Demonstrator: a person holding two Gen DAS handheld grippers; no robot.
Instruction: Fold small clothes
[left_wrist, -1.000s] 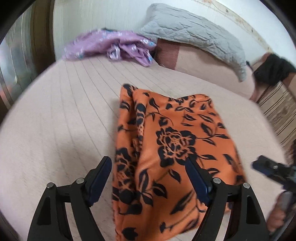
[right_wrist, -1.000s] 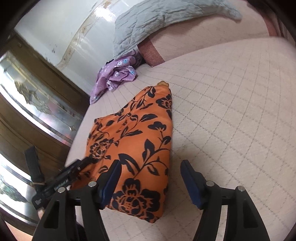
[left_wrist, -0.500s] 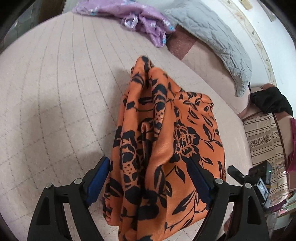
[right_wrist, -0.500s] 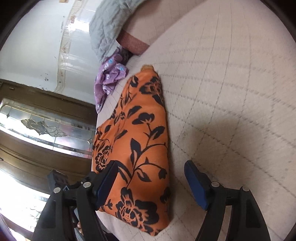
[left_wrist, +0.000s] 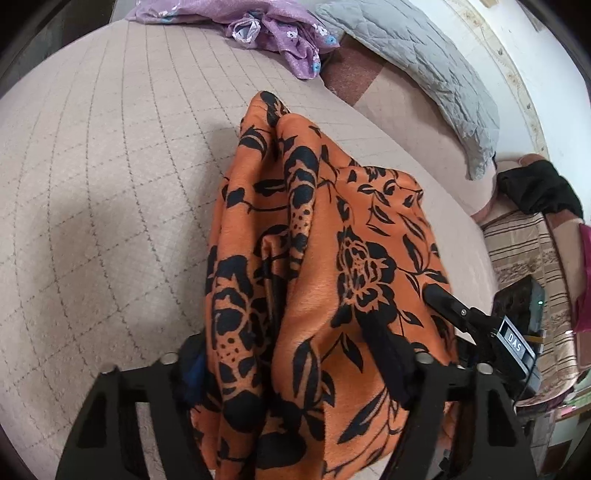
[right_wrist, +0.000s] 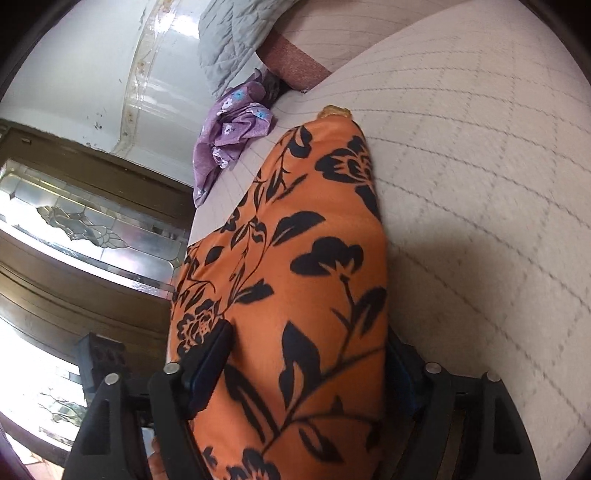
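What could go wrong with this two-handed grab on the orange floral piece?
1. The left tongs are closing around a bunched, ridged stretch of the orange garment; they may pinch only some layers, spoiling the fold.
2. The right tongs, also closing, span a wide smooth part; fabric could slip out.
3. The garment lies near the edge of the quilted bed; a dropped end could slide off.

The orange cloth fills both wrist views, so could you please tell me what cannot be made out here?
- Left wrist view: the orange cloth drapes over the closing left gripper, so its pads and any pinch are hidden.
- Right wrist view: the cloth lies between the closing right gripper's fingers; contact is unclear and the near hem is cut off by the bottom edge.
- Both views: what kind of garment it is; folds hide its shape.
- Purple cloth: crumpled, too small to identify.
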